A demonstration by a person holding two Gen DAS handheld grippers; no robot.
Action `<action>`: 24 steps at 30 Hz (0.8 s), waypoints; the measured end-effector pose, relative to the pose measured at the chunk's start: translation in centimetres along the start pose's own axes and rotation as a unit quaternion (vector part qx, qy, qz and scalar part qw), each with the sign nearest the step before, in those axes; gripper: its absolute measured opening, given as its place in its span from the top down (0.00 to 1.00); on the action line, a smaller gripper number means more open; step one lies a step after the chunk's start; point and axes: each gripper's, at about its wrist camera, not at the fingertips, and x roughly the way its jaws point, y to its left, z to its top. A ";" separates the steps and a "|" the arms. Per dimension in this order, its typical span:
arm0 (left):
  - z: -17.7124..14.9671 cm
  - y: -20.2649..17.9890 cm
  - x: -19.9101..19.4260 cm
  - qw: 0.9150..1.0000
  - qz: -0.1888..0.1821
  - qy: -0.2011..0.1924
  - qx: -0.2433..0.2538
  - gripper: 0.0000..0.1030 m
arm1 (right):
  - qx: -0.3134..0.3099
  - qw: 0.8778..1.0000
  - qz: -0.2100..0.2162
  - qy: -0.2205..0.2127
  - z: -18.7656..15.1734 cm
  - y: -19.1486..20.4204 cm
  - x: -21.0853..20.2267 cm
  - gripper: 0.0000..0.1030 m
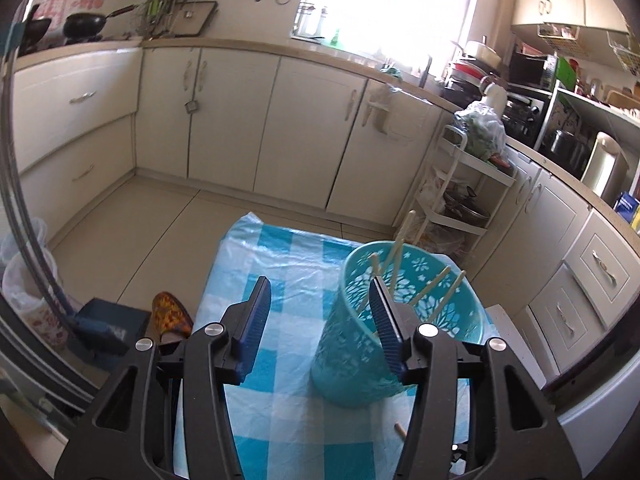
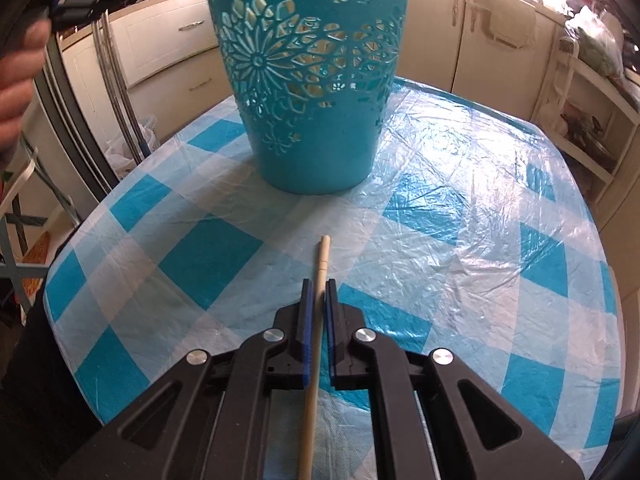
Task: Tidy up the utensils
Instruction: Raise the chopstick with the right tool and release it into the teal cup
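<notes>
A teal perforated basket (image 1: 360, 344) stands on the blue-and-white checked table (image 1: 280, 400) and holds several wooden chopsticks (image 1: 436, 284). My left gripper (image 1: 320, 296) is open and empty, held above the table with its right finger in front of the basket's rim. In the right wrist view the basket (image 2: 312, 92) stands ahead on the table (image 2: 460, 220). My right gripper (image 2: 319, 284) is shut on a single wooden chopstick (image 2: 322, 258), which points toward the basket low over the table. The end of that chopstick (image 1: 400, 429) shows below the basket in the left wrist view.
Cream kitchen cabinets (image 1: 224, 120) run along the far wall and the right side. A white shelf cart (image 1: 460, 196) with pots and bags stands behind the table. A dustpan (image 1: 104, 328) and a slipper (image 1: 172, 316) lie on the floor to the left.
</notes>
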 end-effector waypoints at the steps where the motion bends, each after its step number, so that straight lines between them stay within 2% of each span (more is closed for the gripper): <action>1: -0.4 0.5 -0.2 1.000 0.002 0.002 -0.005 0.52 | 0.013 1.000 0.010 -0.003 -0.1 -0.3 -0.3 0.95; 8: -2.9 3.7 -0.6 0.999 0.013 0.025 -0.038 0.47 | 0.090 0.990 0.086 -0.064 0.5 -2.9 -5.5 0.95; 14: -4.5 4.7 -0.7 0.998 0.018 0.042 -0.043 0.47 | 0.113 0.970 0.137 -0.167 5.5 -3.5 -10.8 0.95; 19: -5.8 4.4 -0.6 0.997 0.014 0.056 -0.044 0.46 | 0.102 0.955 0.145 -0.240 11.2 -3.0 -13.3 0.95; 24: -6.8 4.3 -0.4 0.997 0.010 0.066 -0.050 0.46 | 0.114 0.933 0.116 -0.320 17.1 -2.8 -13.4 0.95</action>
